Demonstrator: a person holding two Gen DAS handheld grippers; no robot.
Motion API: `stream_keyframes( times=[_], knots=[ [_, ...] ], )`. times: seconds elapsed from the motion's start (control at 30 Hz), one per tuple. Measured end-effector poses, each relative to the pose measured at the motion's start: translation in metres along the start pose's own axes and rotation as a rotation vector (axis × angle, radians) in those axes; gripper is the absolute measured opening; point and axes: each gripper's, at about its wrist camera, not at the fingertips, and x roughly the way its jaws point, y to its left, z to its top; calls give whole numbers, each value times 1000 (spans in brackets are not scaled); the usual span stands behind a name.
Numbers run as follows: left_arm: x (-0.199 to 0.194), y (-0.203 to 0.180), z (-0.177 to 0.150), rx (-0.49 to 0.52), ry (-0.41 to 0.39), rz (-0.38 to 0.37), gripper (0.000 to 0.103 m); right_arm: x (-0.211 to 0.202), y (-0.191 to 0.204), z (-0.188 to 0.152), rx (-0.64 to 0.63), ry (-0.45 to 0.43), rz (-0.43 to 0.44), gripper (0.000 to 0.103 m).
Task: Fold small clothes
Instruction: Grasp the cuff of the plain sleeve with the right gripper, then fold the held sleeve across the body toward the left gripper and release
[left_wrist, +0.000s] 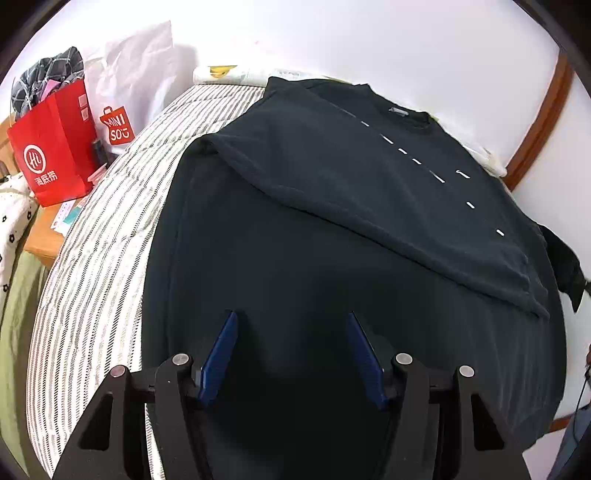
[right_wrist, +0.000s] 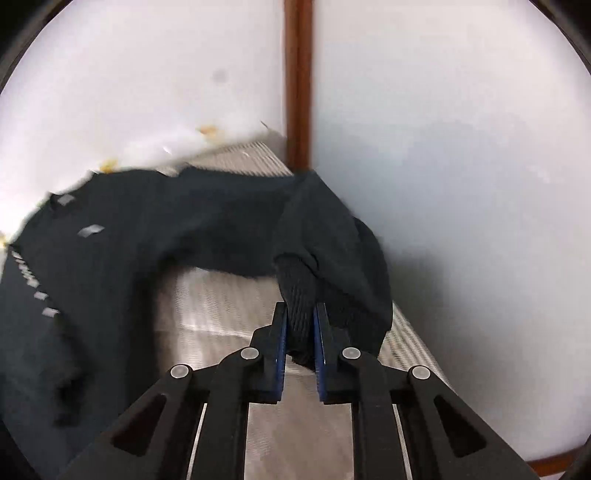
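Note:
A black sweatshirt (left_wrist: 332, 221) with a dashed white line lies spread on the striped bed (left_wrist: 110, 229). One sleeve is folded across its front. My left gripper (left_wrist: 291, 317) is open and empty, hovering over the lower part of the sweatshirt. My right gripper (right_wrist: 300, 310) is shut on the ribbed cuff (right_wrist: 297, 288) of the other sleeve and holds it lifted above the bed (right_wrist: 221, 306), close to the wall. The body of the sweatshirt (right_wrist: 110, 258) lies to the left in the right wrist view.
A red paper bag (left_wrist: 51, 147) and a white Miniso bag (left_wrist: 125, 99) stand on a wooden stand left of the bed. A white wall (right_wrist: 443, 147) with a brown wooden strip (right_wrist: 298, 74) borders the bed at the far side.

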Motion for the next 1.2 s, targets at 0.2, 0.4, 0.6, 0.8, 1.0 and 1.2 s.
stream_keyframes(
  times=[0.2,0.4,0.6,0.8,1.0,1.2],
  knots=[
    [-7,14,-3,-43,-12,-70,59,-60,78,22,-48,-52,176,12],
    [-12,30,-3,-51,-35,-97,59,-100,183,28,-133,-75,348,12],
    [-8,51,1,-124,-52,-146,59,-102,306,26,-208,-28,519,12],
    [-8,58,2,-130,-65,-186,59,-91,392,22,-263,-11,638,12],
    [-2,63,11,-122,-67,-181,59,-81,442,20,-299,18,761,12],
    [1,59,26,-111,-64,-149,59,-68,459,7,-376,48,798,25]
  ],
)
